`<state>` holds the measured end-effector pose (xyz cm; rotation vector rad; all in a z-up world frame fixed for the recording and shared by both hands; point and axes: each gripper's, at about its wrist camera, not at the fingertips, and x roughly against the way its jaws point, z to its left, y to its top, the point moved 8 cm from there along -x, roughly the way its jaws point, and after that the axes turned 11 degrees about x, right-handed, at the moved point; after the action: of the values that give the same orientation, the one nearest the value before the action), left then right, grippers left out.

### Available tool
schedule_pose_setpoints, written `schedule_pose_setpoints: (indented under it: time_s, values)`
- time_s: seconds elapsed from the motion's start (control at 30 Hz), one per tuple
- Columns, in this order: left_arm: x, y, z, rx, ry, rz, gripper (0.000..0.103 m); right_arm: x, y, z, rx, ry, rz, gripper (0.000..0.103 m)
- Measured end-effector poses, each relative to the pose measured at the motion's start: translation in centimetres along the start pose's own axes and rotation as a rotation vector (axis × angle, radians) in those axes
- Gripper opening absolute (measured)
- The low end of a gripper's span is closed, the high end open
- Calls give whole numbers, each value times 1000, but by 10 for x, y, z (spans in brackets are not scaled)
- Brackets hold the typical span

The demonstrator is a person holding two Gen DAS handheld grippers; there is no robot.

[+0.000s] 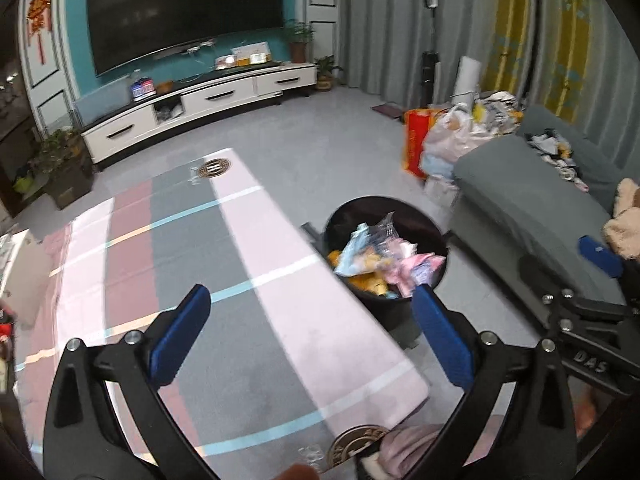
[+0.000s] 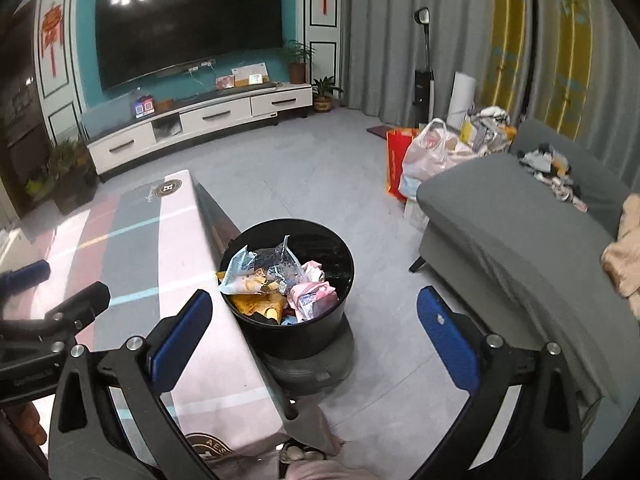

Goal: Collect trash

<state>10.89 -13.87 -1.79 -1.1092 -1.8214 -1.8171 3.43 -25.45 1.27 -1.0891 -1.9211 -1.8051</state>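
A black round bin (image 2: 320, 320) stands on the floor beside the table, filled with crumpled wrappers (image 2: 276, 276) in blue, yellow and pink. In the left wrist view the same bin (image 1: 344, 216) with its wrappers (image 1: 384, 258) lies to the right of the table. My left gripper (image 1: 312, 308) hangs open above the table's striped cloth (image 1: 224, 272), nothing between its blue pads. My right gripper (image 2: 314, 310) is open too, high over the bin, and holds nothing. The right gripper's frame (image 1: 588, 320) shows at the right edge of the left wrist view.
A low table with a pink, grey and white cloth (image 2: 160, 240) fills the left. A grey sofa (image 2: 520, 232) stands at the right, bags (image 2: 432, 152) piled behind it. A TV cabinet (image 2: 200, 120) lines the far wall. A person's pink slipper (image 2: 304, 456) shows below.
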Motion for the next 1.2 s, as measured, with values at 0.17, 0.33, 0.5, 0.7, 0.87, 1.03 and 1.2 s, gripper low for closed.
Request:
schedule_pose_setpoints:
  time_s: [0.17, 0.33, 0.5, 0.7, 0.87, 1.03, 1.2]
  values:
    - [-2, -5, 12, 15, 23, 23, 100, 0, -4, 5, -3, 3, 23, 100]
    - [-8, -14, 13, 7, 29, 55, 100, -7, -11, 4, -18, 2, 50, 100]
    - [-13, -17, 9, 2, 35, 66, 100, -8, -12, 4, -25, 7, 56, 100]
    - [-13, -17, 6, -6, 37, 64, 100, -8, -10, 2, -31, 3, 56, 100]
    - [-12, -18, 4, -15, 44, 62, 100, -8, -9, -3, -40, 1, 56, 100]
    - [-12, -18, 2, -14, 46, 63, 100, -7, -9, -3, -40, 1, 54, 100]
    - [-9, -18, 2, -14, 48, 49, 100, -6, -10, -4, -41, 0, 53, 100]
